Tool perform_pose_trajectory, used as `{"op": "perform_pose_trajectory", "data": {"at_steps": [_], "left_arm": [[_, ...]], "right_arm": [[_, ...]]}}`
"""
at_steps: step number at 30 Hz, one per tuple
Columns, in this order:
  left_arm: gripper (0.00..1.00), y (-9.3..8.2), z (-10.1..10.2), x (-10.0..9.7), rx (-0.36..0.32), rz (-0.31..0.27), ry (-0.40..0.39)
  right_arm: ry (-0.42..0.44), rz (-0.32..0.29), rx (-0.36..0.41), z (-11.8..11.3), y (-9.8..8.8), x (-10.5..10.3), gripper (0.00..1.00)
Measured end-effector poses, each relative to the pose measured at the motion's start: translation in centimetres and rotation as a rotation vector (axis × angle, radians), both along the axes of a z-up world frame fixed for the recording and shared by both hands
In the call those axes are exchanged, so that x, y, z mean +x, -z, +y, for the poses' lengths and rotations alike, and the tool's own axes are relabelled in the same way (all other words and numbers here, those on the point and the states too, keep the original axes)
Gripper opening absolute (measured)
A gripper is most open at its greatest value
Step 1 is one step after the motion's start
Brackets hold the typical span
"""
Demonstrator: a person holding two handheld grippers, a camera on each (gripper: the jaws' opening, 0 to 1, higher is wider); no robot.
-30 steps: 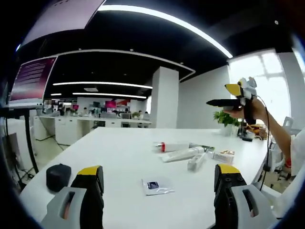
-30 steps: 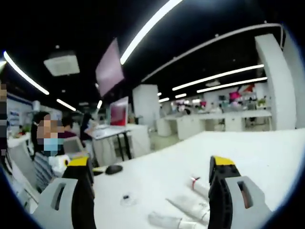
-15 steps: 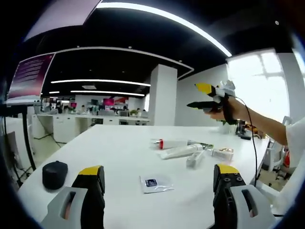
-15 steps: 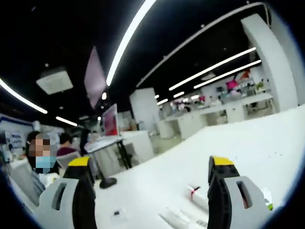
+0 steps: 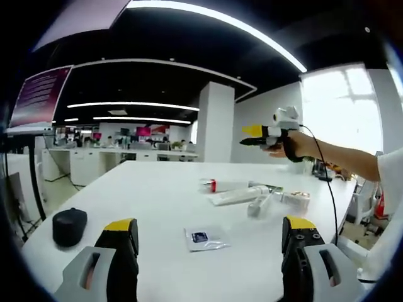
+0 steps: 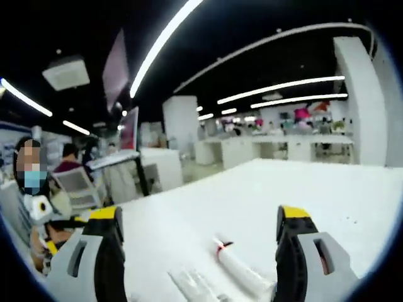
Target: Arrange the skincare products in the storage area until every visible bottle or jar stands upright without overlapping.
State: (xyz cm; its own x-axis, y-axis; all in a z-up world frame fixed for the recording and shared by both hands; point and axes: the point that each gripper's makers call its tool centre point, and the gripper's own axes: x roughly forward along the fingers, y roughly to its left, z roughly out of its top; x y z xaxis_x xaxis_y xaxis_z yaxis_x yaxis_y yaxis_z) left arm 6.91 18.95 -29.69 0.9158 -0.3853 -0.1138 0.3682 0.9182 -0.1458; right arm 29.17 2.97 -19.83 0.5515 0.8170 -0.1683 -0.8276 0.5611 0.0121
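White tubes [image 5: 242,197] lie flat in a heap on the far side of the worktop [image 5: 157,207] in the left gripper view. The left hand-held gripper [image 5: 211,264] is open and holds nothing. The right hand-held gripper [image 5: 255,133] has dropped lower than 1 second ago, so the job is only starting. Nearby sit a small packet [image 5: 203,239] and a black mouse [image 5: 68,226].

In the right gripper view, the right hand-held gripper [image 6: 198,258] is open and empty. A tube with a red band [image 6: 242,272] now lies between its jaws, nearer than before.

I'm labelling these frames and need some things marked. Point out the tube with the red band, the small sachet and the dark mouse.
tube with the red band [image 5: 225,185], left gripper view, on its white body.
sachet [image 5: 205,238], left gripper view, on its middle.
mouse [image 5: 69,226], left gripper view, on its top.
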Motion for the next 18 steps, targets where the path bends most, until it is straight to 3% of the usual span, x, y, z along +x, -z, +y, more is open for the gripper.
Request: {"op": "perform_pose_trajectory", "data": {"at_steps": [4, 7, 10, 14, 18], "left_arm": [[0.97, 0.1, -0.2, 0.1, 0.003, 0.004, 0.010], [0.97, 0.1, -0.3, 0.1, -0.002, 0.006, 0.010], [0.97, 0.1, -0.4, 0.0, -0.008, 0.007, 0.012], [0.97, 0.2, -0.6, 0.1, -0.012, 0.011, 0.017], [0.97, 0.4, -0.7, 0.1, -0.010, 0.013, 0.018]], "right_arm": [[-0.005, -0.009, -0.052, 0.8, 1.1, 0.7, 1.00], [0.004, -0.044, -0.182, 0.7, 2.7, 1.8, 1.00], [0.013, -0.008, -0.252, 0.6, 4.2, 2.7, 0.96], [0.017, -0.002, -0.286, 1.0, 5.2, 4.0, 0.95], [0.068, 0.018, -0.417, 0.4, 7.0, 5.5, 0.90]]}}
